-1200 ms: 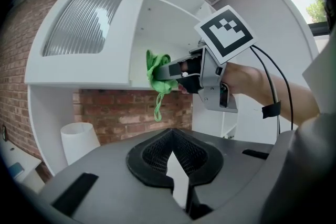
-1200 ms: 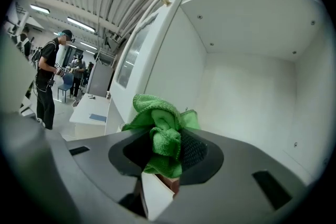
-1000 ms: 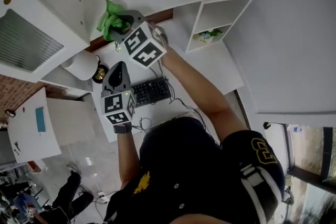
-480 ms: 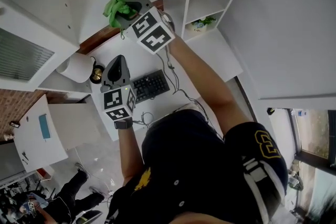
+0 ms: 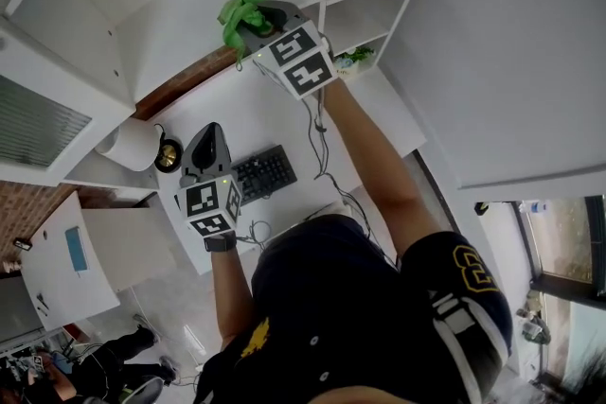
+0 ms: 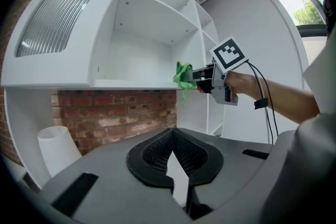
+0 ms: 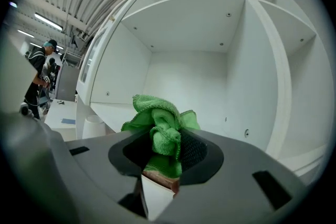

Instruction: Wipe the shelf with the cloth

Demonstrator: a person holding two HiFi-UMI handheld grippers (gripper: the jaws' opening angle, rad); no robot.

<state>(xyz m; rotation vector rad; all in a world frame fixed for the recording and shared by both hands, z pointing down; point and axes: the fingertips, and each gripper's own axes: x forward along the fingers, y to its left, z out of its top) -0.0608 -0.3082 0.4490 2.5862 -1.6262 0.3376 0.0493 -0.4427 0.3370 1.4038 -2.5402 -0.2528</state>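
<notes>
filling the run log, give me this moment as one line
right hand-held gripper: shut on cloth | cloth: green, at shelf front edge | left hand-held gripper: shut, empty

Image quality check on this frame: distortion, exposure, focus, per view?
Head view: wide-angle, the edges of the shelf bow, and the person's torso reads dark. Left gripper view: fisheye with black corners, and the window is blown out at upper right. Right gripper view: same fisheye vignette, even light on the white panels, cloth in sharp focus.
</notes>
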